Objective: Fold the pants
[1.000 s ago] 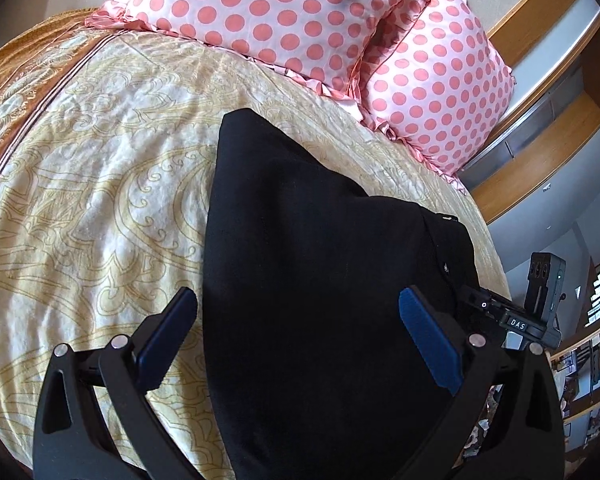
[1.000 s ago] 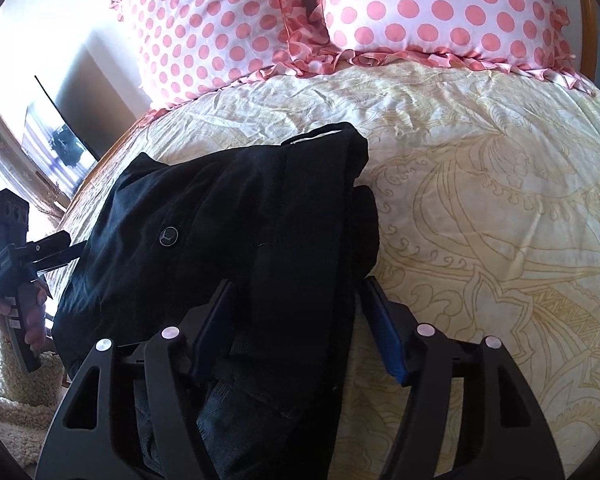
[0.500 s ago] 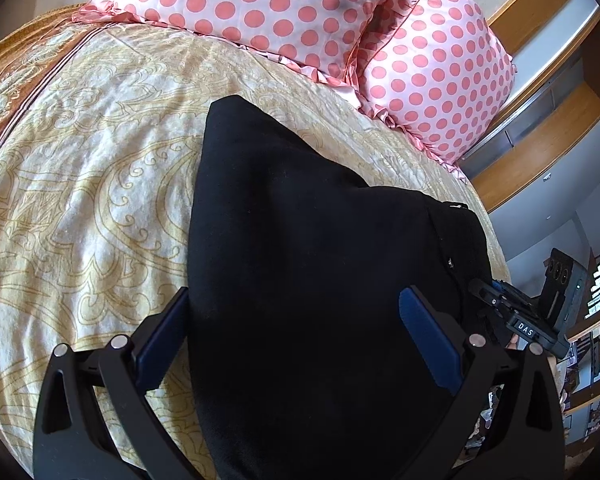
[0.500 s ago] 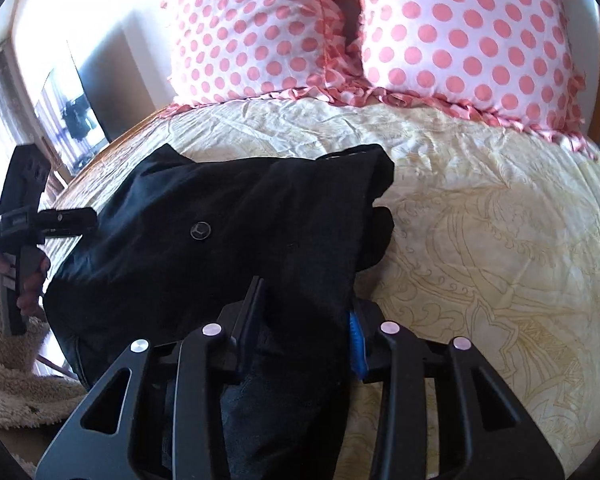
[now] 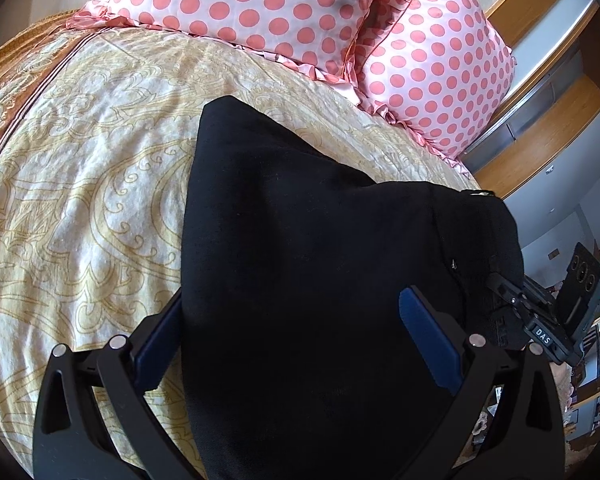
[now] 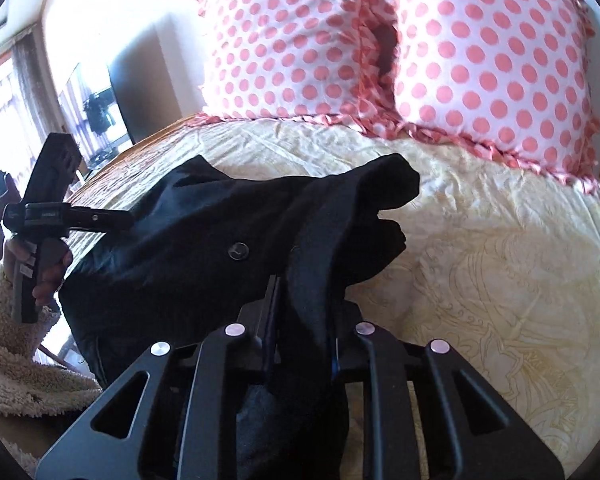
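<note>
Right wrist view is showing the bed (image 6: 500, 280) filling the frame, two polka-dot pillows (image 6: 480, 60) sitting at its head; the black pants (image 6: 204, 240) are lying across the near-left part of the cover, long axis running left to right, far corner pointing toward the pillows; the right gripper (image 6: 300, 344) is closing on a bunched ridge of the cloth, fabric pinched between the pads and rising out of the jaws; the left gripper (image 6: 112, 218) is showing at the far left edge of the pants, a hand (image 6: 40, 272) gripping its handle. Left wrist view is giving what the other lacks: the left gripper (image 5: 296, 344) is standing wide, pants lying between the fingers with no pinch; judging by that, the right hand is the one placed to carry the fold over.
</note>
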Demonstrator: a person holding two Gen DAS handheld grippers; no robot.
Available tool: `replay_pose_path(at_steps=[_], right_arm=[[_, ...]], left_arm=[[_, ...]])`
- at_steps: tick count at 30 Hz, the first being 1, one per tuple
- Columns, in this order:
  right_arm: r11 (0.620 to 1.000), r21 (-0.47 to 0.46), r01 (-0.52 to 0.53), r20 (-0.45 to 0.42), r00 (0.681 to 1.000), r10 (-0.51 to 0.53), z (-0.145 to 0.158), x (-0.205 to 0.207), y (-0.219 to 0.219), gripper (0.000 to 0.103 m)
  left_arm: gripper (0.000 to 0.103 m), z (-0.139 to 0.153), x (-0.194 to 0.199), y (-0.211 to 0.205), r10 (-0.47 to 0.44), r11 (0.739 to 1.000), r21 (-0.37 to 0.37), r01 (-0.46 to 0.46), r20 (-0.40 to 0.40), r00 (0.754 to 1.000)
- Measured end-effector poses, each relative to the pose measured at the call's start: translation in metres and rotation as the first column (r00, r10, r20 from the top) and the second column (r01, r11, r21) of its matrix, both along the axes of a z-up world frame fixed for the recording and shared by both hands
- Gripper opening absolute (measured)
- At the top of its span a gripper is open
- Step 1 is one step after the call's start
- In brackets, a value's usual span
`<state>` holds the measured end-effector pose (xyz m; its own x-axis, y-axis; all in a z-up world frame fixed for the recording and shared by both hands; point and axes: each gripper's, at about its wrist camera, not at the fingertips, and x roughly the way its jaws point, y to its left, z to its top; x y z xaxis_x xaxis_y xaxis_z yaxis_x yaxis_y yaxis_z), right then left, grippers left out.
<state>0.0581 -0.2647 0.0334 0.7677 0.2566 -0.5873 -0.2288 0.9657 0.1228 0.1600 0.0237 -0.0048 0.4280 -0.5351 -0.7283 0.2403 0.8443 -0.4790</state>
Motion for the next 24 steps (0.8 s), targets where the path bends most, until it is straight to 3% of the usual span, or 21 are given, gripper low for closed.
replay_pose_path(at_steps=[3, 8, 11, 17, 24], right_arm=[[1.0, -0.001, 0.005, -0.004, 1.0, -0.005, 0.0, 0.001, 0.004, 0.019], [0.992, 0.112, 0.056, -0.052, 0.997, -0.05, -0.01, 0.003, -0.018, 0.018], [0.989, 0.134, 0.057, -0.055, 0.997, -0.05, -0.013, 0.003, -0.023, 0.018], [0.984, 0.167, 0.062, -0.065, 0.997, -0.052, -0.017, 0.005, -0.031, 0.018], [0.959, 0.253, 0.125, -0.149, 0.985, -0.089, -0.034, 0.014, -0.05, 0.022]], left_arm=[[0.101, 0.0, 0.001, 0.0, -0.002, 1.0, 0.004, 0.002, -0.002, 1.0], [0.101, -0.001, 0.003, 0.002, -0.013, 1.0, -0.013, 0.013, -0.017, 1.0], [0.098, -0.001, 0.007, 0.005, -0.02, 0.999, -0.043, 0.018, -0.041, 0.999], [0.073, 0.0, 0.013, 0.013, -0.005, 0.998, -0.059, 0.001, -0.07, 0.998], [0.046, -0.003, 0.019, 0.019, 0.027, 1.0, 0.001, -0.027, -0.11, 0.994]])
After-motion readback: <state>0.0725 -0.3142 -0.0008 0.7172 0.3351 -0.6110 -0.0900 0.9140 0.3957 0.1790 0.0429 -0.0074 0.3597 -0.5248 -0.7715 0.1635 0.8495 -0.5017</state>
